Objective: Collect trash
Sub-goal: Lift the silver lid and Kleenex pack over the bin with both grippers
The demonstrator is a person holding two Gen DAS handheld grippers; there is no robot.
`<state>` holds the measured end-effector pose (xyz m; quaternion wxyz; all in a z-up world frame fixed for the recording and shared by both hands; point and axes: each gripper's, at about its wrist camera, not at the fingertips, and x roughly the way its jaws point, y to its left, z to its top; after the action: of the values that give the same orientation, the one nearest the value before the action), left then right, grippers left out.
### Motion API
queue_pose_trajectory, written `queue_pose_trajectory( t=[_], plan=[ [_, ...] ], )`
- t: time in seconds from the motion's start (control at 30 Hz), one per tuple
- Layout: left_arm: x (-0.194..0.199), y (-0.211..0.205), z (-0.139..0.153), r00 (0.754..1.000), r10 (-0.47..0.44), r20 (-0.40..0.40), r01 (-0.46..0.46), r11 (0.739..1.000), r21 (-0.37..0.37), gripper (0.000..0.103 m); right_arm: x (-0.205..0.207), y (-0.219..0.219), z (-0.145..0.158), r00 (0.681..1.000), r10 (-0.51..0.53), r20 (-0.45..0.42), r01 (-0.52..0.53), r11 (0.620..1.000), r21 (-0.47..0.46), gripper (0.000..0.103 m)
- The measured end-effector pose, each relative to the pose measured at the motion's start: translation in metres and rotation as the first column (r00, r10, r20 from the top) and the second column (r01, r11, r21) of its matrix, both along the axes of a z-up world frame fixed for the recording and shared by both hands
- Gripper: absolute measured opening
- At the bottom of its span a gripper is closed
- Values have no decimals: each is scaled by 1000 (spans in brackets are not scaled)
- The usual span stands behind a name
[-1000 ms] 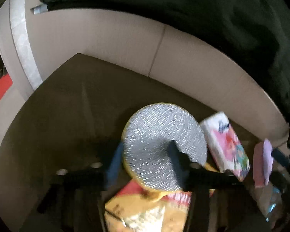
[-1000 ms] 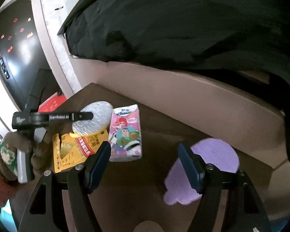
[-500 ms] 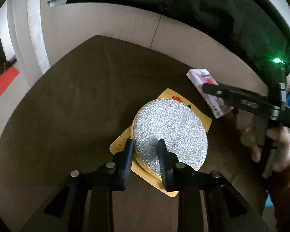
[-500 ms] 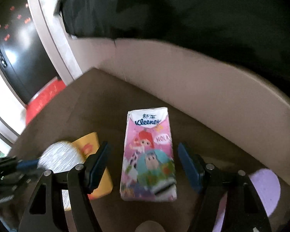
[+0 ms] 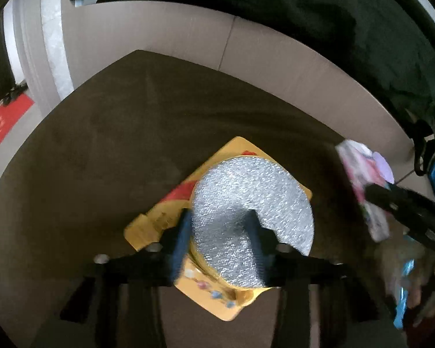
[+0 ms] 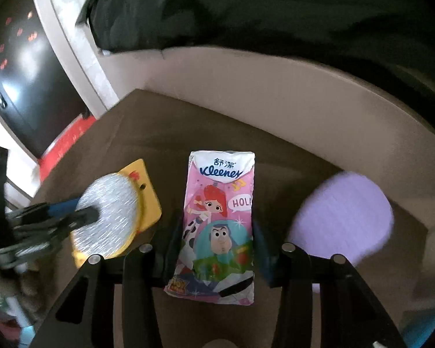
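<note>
A round silver scouring pad on a yellow card package (image 5: 246, 200) lies on the dark brown table (image 5: 101, 150). My left gripper (image 5: 217, 232) is shut on the package's near edge; it also shows in the right wrist view (image 6: 110, 217). A pink Kleenex tissue pack (image 6: 220, 217) lies lengthwise in front of me. My right gripper (image 6: 216, 243) is shut on the pack's sides. The pack shows blurred at the right of the left wrist view (image 5: 362, 185).
A lilac round sponge (image 6: 342, 217) lies right of the tissue pack. A beige sofa edge (image 6: 275, 87) with a black garment (image 6: 246, 8) borders the table's far side. A red-marked floor area (image 5: 3, 119) lies beyond the left table edge.
My right gripper has closed from wide open onto the tissue pack's sides. My left gripper stays shut on the scouring pad package, which has shifted and rotated a little.
</note>
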<state>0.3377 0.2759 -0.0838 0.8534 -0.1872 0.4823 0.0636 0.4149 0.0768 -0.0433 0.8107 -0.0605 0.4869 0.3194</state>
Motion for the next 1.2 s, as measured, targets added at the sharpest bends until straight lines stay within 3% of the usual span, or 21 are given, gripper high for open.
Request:
queue_pose_trajectory(
  t=[0.07, 0.2, 0.33, 0.6, 0.73, 0.97, 1.2],
  plan=[
    [-9, -14, 7, 1000, -1, 20, 0, 998, 59, 20, -14, -17, 10, 1000, -15, -1, 15, 1000, 26, 41],
    [-40, -37, 28, 996, -11, 84, 7, 999, 54, 15, -50, -51, 30, 999, -32, 19, 31, 997, 69, 41],
    [-78, -59, 51, 986, -13, 167, -3, 995, 96, 13, -90, -83, 45, 997, -51, 58, 45, 995, 94, 41],
    [-161, -106, 89, 953, -86, 292, 69, 995, 66, 13, -166, -131, 64, 985, -109, 135, 93, 988, 120, 41],
    [-196, -140, 101, 929, -145, 340, 112, 987, 113, 13, -203, -161, 70, 972, -143, 186, 122, 985, 124, 41],
    [-222, -211, 112, 891, -261, 371, 226, 965, 135, 13, -251, -227, 76, 945, -249, 213, 211, 960, 185, 41],
    [-205, -291, 120, 847, -385, 366, 346, 923, 169, 13, -263, -297, 75, 898, -366, 245, 330, 928, 175, 41]
  ],
)
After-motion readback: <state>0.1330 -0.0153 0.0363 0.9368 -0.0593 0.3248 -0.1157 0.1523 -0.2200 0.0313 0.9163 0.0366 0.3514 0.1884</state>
